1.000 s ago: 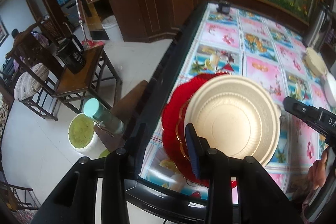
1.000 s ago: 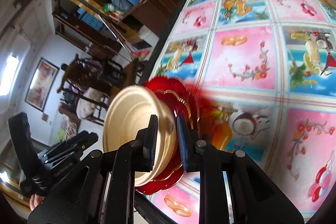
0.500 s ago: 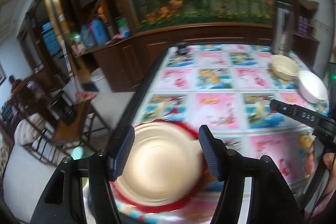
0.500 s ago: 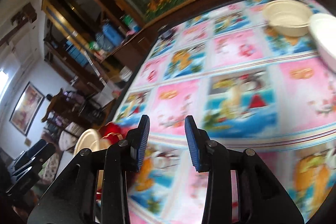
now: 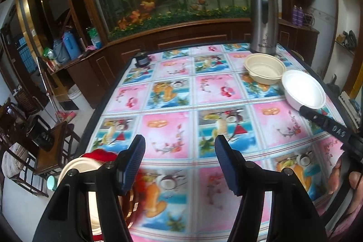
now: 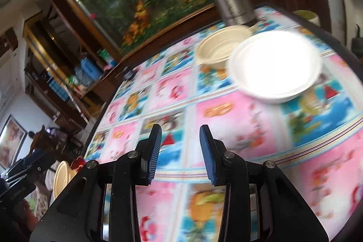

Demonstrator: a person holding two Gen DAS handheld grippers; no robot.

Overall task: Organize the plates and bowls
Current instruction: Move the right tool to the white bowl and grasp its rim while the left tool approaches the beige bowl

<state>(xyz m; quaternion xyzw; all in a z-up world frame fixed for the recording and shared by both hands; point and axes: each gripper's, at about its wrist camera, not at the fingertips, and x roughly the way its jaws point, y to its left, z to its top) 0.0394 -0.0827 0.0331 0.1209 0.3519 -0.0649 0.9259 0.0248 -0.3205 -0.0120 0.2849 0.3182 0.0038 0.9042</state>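
Note:
A beige plate (image 5: 74, 168) lies on a red plate (image 5: 99, 154) at the table's near left corner, partly hidden behind my left gripper's finger; both also show in the right wrist view (image 6: 61, 176). A beige bowl (image 5: 264, 68) and a white bowl (image 5: 302, 91) stand side by side at the far right; the right wrist view shows the beige bowl (image 6: 221, 47) and the white bowl (image 6: 274, 65) too. My left gripper (image 5: 180, 165) is open and empty above the table. My right gripper (image 6: 180, 153) is open and empty, facing the bowls.
The table (image 5: 172, 128) has a colourful patterned cloth. A steel thermos (image 5: 263, 19) stands at the far right behind the bowls. A small dark jar (image 5: 141, 59) sits at the far left edge. Wooden chairs (image 5: 45, 146) and cabinets stand left of the table.
My right gripper let go of the beige plate, opened and swung right toward the bowls. My left gripper opened, rose and turned right, so the plates now sit at its lower left.

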